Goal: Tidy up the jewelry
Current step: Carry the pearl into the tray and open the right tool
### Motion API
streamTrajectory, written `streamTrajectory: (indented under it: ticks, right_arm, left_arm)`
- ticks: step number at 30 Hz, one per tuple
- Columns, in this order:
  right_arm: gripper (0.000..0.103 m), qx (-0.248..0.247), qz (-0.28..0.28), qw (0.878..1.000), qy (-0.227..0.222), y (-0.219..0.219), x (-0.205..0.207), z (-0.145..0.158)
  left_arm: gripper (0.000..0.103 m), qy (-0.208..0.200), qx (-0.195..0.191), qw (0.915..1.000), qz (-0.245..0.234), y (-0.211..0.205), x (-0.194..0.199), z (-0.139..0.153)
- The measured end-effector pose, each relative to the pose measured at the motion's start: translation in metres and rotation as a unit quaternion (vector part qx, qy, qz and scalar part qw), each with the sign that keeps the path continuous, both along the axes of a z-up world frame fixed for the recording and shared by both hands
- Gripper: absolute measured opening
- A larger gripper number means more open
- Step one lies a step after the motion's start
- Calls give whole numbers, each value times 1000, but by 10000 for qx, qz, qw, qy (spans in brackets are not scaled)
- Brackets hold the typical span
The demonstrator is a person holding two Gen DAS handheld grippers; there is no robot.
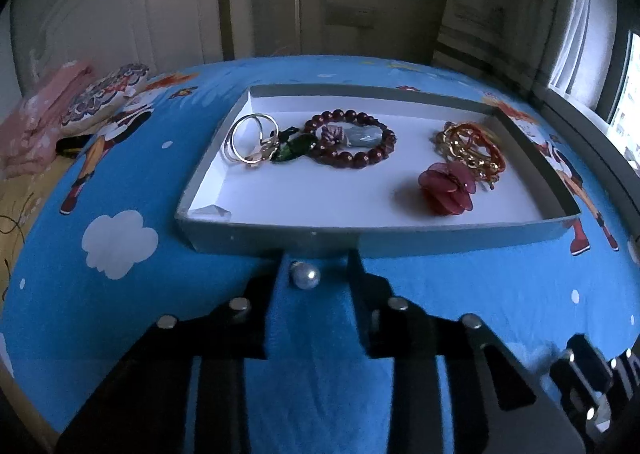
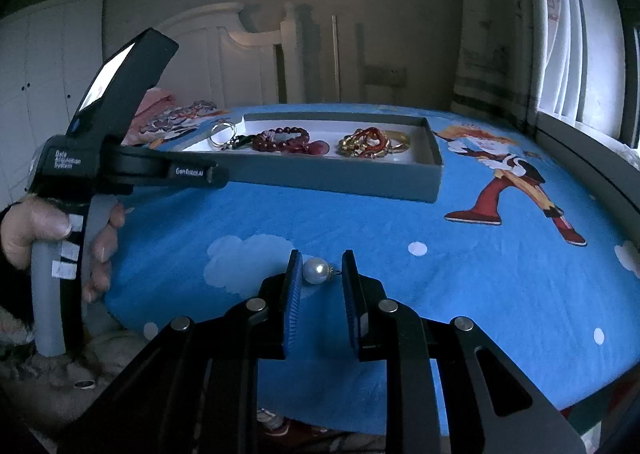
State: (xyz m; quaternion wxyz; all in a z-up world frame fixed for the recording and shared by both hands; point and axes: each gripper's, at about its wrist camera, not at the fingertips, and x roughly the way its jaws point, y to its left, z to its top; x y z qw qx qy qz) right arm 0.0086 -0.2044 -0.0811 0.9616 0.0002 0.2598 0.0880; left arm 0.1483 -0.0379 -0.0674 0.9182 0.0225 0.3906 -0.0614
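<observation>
Pearl: a single pearl bead [image 2: 318,271] with a small metal loop is lying on the blue bed sheet [image 2: 400,246], outside the tray and just near of its front wall.
Right tongs [image 2: 320,274]: spread, the blue-padded fingers [image 2: 293,294] sitting on either side of the pearl; the left pad looks to be touching it or nearly so, the right pad is standing apart.
Left tongs [image 1: 316,274]: also spread, reaching toward the same pearl [image 1: 305,274], which is showing between the tips; a hand [image 2: 60,238] is gripping the grey handle at the left of the right wrist view.
Tray [image 1: 276,240]: a shallow grey box with a white floor is resting on the bed, far of the pearl.
Tray, left end: silver and gold rings [image 1: 251,142] are lying together, with a green glass piece [image 1: 294,148] just beside them.
Tray, middle: a dark red bead bracelet [image 1: 352,138] is circling a pale blue stone [image 1: 364,135] and a small purple piece.
Tray, right end: a tangle of gold chain and red cord [image 1: 472,148] is sitting far, a red petal flower [image 1: 446,186] near it.
In the way: the tray's front wall is standing between the pearl and the jewelry inside.
Surface: a bed with a bright blue cartoon sheet printed with white clouds and dots.
Room: a white headboard [image 2: 240,42] is rising at the far end, pink and patterned fabric [image 1: 52,114] is piled at the far left, and a curtained window [image 2: 580,34] is letting in light on the right.
</observation>
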Motion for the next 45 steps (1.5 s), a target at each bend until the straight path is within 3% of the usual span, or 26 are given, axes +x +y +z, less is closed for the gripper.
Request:
streamTrajectory:
  ticks: [3,10,18,45]
  right_arm:
    - [20,-48,-23,10000,-7,2,5,3]
    - [20,-87,-1,10000,-28,8,9,7]
    - [20,-114,-21,9999,-18,9,9,8]
    - [20,-211,-131,9997,-72,23,20,29]
  left_arm:
    - [14,-27,32,10000,-42,0,0,0]
    - [13,-99,-71,9999,55,7,-3,1]
    - [13,-544,-103,9984,133,14,-24,7]
    - [13,-1058,-186,9942,96,19,-54,17]
